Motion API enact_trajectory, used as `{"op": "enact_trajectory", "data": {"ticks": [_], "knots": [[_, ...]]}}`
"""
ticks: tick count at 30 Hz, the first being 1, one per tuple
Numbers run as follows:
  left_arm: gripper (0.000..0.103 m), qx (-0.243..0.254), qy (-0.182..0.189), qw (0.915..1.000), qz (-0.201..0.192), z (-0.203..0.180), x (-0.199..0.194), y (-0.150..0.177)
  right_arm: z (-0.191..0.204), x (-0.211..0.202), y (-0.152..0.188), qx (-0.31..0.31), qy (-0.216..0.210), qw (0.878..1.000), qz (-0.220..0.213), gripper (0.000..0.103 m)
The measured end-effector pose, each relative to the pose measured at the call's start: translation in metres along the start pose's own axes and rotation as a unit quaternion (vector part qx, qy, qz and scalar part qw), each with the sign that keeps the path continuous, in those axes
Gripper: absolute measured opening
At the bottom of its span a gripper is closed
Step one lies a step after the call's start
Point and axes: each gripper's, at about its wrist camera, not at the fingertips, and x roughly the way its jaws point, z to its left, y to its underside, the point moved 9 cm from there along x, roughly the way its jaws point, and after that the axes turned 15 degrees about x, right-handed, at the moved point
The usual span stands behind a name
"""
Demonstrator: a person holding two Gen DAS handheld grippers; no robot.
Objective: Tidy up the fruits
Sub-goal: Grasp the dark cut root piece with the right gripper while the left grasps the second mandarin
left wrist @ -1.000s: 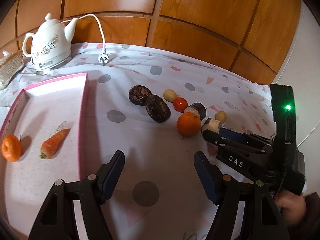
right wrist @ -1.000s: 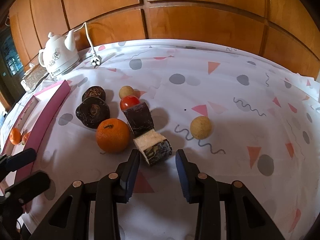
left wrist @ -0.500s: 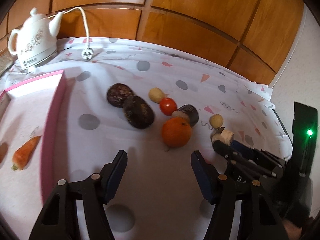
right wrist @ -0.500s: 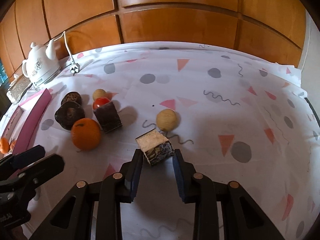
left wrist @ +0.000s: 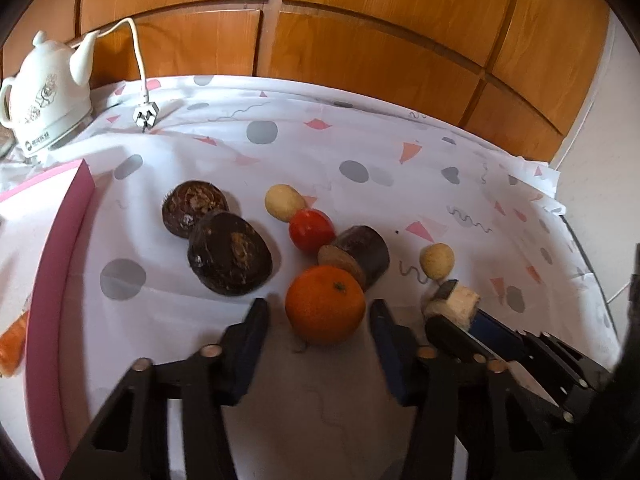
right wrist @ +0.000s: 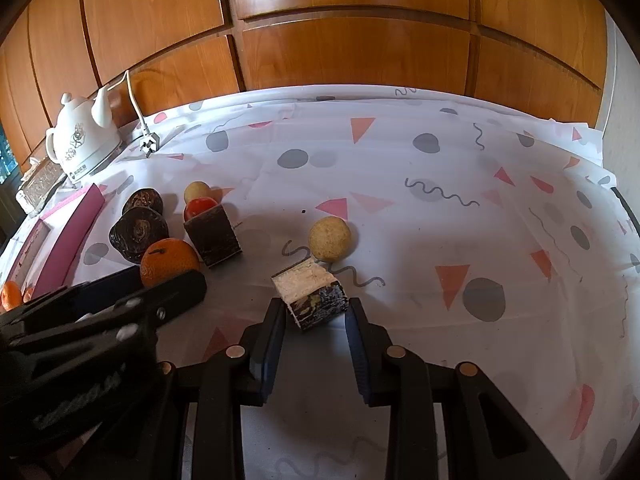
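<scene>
An orange lies on the patterned cloth right in front of my open left gripper, its jaws on either side of it without touching. The orange also shows in the right wrist view. My right gripper stands around a cut root chunk with a white top face; a small gap shows on each side. The chunk shows in the left wrist view. Behind lie a tomato, a dark cylinder chunk, two dark round roots, and two pale round fruits.
A pink-edged tray stands at the left with a carrot in it and a small orange. A white kettle with a loose plug stands at the back left. Wooden panels back the table.
My left gripper has moved forward and right, away from the tray, up to the orange. My right gripper has drawn the root chunk right, away from the pile, and its jaws have loosened.
</scene>
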Motion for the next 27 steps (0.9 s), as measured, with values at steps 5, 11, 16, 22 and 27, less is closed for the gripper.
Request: {"op": "enact_trajectory", "data": {"ticks": [5, 11, 16, 22, 27], "knots": [[0.039, 0.002, 0.012, 0.9999, -0.006, -0.002, 0.002, -0.003, 0.000, 0.001, 0.000, 0.001, -0.001, 1.000, 0.000, 0.031], [0.038, 0.021, -0.002, 0.9997, -0.014, 0.003, -0.018, 0.016, 0.000, 0.002, 0.000, 0.001, -0.001, 1.000, 0.001, 0.031], [0.039, 0.034, -0.021, 0.9990, -0.019, 0.005, -0.021, 0.026, 0.000, 0.002, 0.001, 0.001, -0.003, 1.000, 0.002, 0.031], [0.039, 0.053, -0.036, 0.9979, -0.009, 0.001, -0.013, 0.028, 0.000, 0.003, 0.001, -0.001, 0.000, 1.000, 0.002, 0.031], [0.039, 0.061, -0.043, 0.9972, -0.010, 0.000, -0.012, 0.028, 0.001, 0.003, 0.002, -0.004, 0.004, 1.000, 0.001, 0.031]]}}
